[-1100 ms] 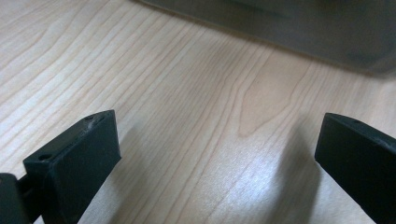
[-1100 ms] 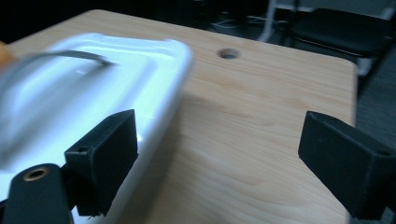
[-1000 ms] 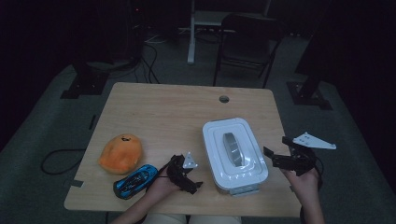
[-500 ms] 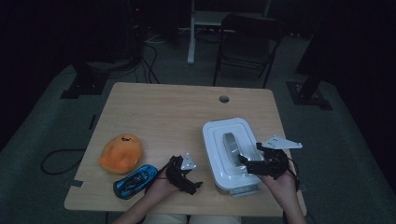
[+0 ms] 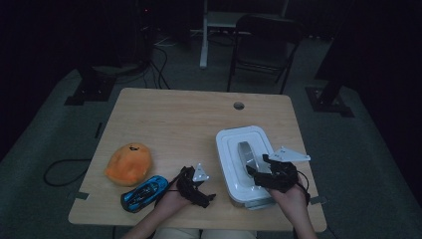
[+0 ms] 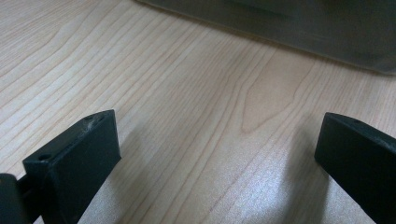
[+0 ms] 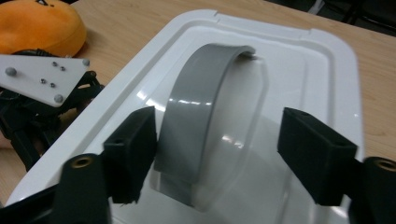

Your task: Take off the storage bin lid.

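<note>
A white lidded box point(image 5: 244, 164) with a grey arched handle point(image 5: 246, 153) lies on the right half of the wooden table point(image 5: 189, 124). My right gripper point(image 5: 255, 172) hangs over the lid's near end, open. In the right gripper view the grey handle point(image 7: 201, 116) rises between the two black jaws, closer to the left jaw, and the white lid point(image 7: 322, 84) spreads around it. My left gripper point(image 5: 199, 191) rests low on the table just left of the box, open. Between its jaws lies bare wood point(image 6: 205, 140), with the box's wall point(image 6: 299, 28) blurred ahead.
An orange plush toy point(image 5: 128, 163) sits at the front left, and a blue toy car point(image 5: 145, 192) lies beside it near the table's front edge. The plush point(image 7: 39, 28) and the left gripper's plate point(image 7: 42, 79) appear left of the lid. A chair point(image 5: 263, 45) stands behind the table.
My right gripper has moved left from beside the box to over the lid, by the grey handle. The left gripper has stayed where it was.
</note>
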`<state>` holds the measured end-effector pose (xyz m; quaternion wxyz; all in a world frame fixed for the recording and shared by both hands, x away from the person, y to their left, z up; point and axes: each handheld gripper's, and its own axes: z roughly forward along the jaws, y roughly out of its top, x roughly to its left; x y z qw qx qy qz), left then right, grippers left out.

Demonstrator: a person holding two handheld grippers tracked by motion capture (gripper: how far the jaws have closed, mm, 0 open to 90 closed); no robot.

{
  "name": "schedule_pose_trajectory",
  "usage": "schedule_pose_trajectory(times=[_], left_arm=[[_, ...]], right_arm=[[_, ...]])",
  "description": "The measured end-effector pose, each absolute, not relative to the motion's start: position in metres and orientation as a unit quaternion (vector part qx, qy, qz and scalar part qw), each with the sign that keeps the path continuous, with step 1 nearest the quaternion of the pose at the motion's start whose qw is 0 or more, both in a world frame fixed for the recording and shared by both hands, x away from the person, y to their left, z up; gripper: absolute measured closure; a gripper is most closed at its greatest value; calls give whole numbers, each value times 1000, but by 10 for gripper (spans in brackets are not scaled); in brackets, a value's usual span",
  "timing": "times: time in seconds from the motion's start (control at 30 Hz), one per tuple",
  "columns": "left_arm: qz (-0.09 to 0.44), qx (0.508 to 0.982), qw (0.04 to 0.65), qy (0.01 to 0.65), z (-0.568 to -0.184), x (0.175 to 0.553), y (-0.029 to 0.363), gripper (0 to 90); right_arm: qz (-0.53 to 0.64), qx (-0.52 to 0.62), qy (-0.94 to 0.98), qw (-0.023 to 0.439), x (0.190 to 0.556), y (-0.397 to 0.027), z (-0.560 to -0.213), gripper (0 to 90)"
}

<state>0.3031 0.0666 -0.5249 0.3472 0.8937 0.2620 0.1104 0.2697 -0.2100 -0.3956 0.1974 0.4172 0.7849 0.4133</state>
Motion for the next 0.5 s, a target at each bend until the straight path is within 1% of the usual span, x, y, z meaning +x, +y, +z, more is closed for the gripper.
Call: schedule_pose_trajectory(times=[0.03, 0.1, 0.2, 0.27, 0.3, 0.33, 0.4, 0.5], left_arm=[[110, 894, 347, 262, -525, 303, 67, 6], [110, 893, 348, 262, -525, 303, 67, 5], [111, 894, 347, 262, -525, 303, 67, 5], [111, 894, 346, 261, -525, 303, 67, 5], [111, 894, 346, 261, -525, 303, 67, 5], [111, 894, 347, 262, -525, 303, 67, 5], [111, 894, 346, 261, -525, 303, 67, 5], [111, 894, 346, 261, -525, 303, 67, 5]], right_arm=[[412, 416, 786, 196, 270, -209, -397, 353], [412, 410, 790, 199, 268, -206, -397, 436], [405, 408, 793, 202, 266, -201, -398, 499], [403, 410, 794, 198, 265, -200, -399, 512], [400, 410, 795, 200, 263, -199, -400, 526], [396, 410, 796, 205, 260, -198, -399, 561], [397, 411, 794, 208, 259, -198, -400, 569], [402, 413, 791, 207, 256, -198, -401, 620]])
